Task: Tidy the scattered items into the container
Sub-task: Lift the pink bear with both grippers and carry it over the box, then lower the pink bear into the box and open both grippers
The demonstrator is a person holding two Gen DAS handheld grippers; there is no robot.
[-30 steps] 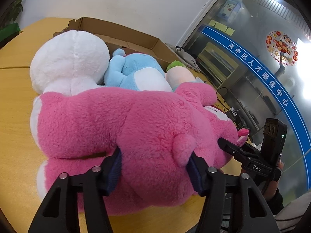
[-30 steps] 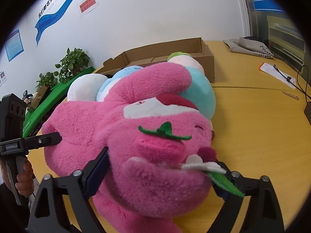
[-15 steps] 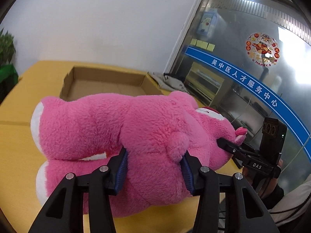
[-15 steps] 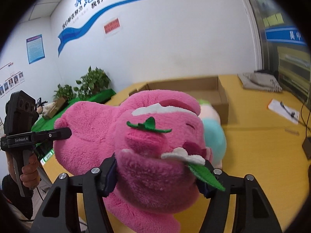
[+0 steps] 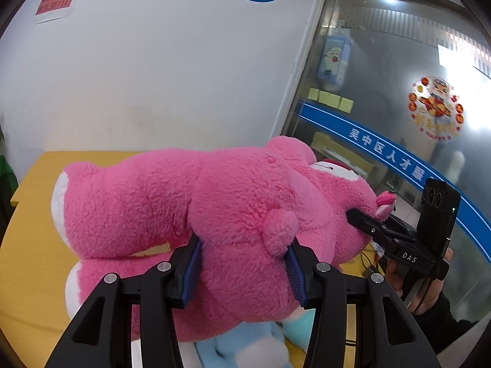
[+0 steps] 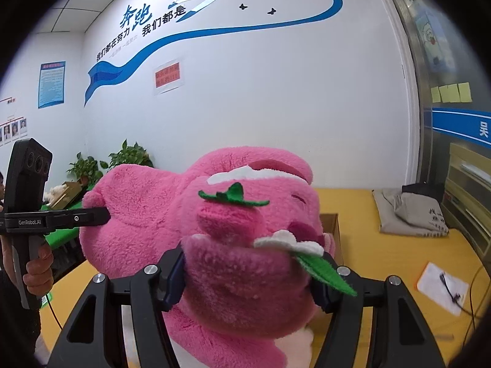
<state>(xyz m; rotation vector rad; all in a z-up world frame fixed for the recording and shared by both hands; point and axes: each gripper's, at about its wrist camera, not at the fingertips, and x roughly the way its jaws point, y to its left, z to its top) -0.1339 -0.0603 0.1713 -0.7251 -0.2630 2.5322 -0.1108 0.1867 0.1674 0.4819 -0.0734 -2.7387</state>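
A big pink plush bear hangs in the air above the yellow table, held at both ends. My left gripper is shut on its rear, by the small tail. My right gripper is shut on its snout, under the green felt leaf; the right gripper also shows in the left wrist view. A light blue plush lies on the table below the bear. A corner of the cardboard box shows behind the bear's head; the rest is hidden.
A grey folded bag and a paper with a cable lie on the table to the right. Potted plants stand by the white wall. A glass partition runs along the right.
Both grippers have lifted the pink bear up off the table. The other plush toys and the box have dropped out of sight below it.
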